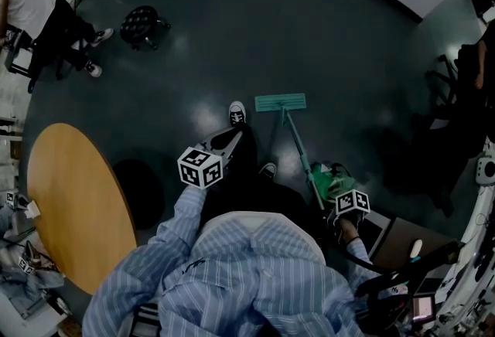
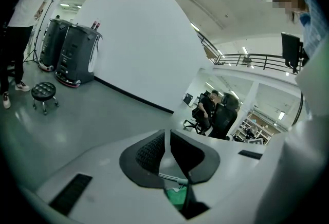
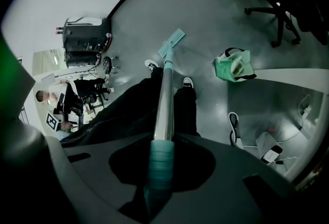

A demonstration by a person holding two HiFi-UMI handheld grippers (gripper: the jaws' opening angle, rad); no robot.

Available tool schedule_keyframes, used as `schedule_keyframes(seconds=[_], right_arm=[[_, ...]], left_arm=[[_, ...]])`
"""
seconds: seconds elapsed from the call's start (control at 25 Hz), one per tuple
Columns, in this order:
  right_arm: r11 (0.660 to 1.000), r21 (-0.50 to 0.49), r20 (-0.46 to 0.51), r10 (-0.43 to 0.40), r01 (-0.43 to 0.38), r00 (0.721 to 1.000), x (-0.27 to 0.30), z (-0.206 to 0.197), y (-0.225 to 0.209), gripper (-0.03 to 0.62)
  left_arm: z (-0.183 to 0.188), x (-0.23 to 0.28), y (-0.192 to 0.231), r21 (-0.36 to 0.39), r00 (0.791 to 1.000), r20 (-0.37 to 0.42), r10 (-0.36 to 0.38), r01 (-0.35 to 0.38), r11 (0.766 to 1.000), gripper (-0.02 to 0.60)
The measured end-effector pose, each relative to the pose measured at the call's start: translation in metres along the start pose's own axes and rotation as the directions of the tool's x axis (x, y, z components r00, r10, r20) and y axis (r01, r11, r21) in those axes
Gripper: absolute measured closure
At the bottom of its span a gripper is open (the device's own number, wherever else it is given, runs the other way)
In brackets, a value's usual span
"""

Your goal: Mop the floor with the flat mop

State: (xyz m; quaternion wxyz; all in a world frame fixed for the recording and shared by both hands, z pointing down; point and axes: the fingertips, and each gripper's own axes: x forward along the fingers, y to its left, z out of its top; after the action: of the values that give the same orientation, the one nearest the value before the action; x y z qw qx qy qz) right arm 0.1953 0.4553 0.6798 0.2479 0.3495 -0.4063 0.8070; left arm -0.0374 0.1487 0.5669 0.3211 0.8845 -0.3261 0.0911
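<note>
The flat mop lies with its teal head (image 1: 280, 102) flat on the dark floor just ahead of my feet, and its metal handle (image 1: 298, 148) slopes back to my right side. In the right gripper view the handle (image 3: 164, 99) runs from the head (image 3: 171, 43) down to a teal grip. My right gripper (image 3: 163, 141) is shut on that grip; in the head view it (image 1: 332, 212) sits low on the right under its marker cube. My left gripper (image 1: 232, 138) is raised in front of me, away from the mop. Its jaws (image 2: 165, 141) stand almost together with nothing between them.
A round wooden table (image 1: 73, 204) is at my left. A green bag (image 1: 332, 179) lies on the floor beside the handle. A black stool (image 1: 143, 22) and a seated person (image 1: 39, 15) are far left; office chairs (image 3: 280, 7) and cables (image 3: 234, 125) are on the right.
</note>
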Motion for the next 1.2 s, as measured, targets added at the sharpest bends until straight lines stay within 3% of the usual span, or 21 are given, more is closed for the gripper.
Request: schedule_keyframes(seconds=[0.2,0.44,0.88,1.2], right_arm=[[1.0,-0.018,-0.001,-0.025,0.025,1.0,-0.002,0.015,0.009,0.522],[1.0,0.002,0.017,0.011,-0.011,1.0,0.001,0.06,0.038,0.522],[1.0,-0.023,0.022,0.009,-0.008,1.0,-0.008,0.181,0.105,0.522],[1.0,-0.02,0.049,0.002,-0.001,0.999,-0.017,0.29,0.168,0.522]], left_arm=[[0.007,0.005,0.004,-0.002,1.0,-0.002,0.005,-0.005,1.0,0.546],[0.019,0.017,0.025,-0.018,1.0,-0.006,0.017,-0.017,1.0,0.546],[0.073,0.066,0.077,-0.034,0.999,-0.012,0.032,-0.032,0.999,0.546],[0.128,0.117,0.125,-0.025,0.999,-0.044,0.023,-0.024,0.999,0.546]])
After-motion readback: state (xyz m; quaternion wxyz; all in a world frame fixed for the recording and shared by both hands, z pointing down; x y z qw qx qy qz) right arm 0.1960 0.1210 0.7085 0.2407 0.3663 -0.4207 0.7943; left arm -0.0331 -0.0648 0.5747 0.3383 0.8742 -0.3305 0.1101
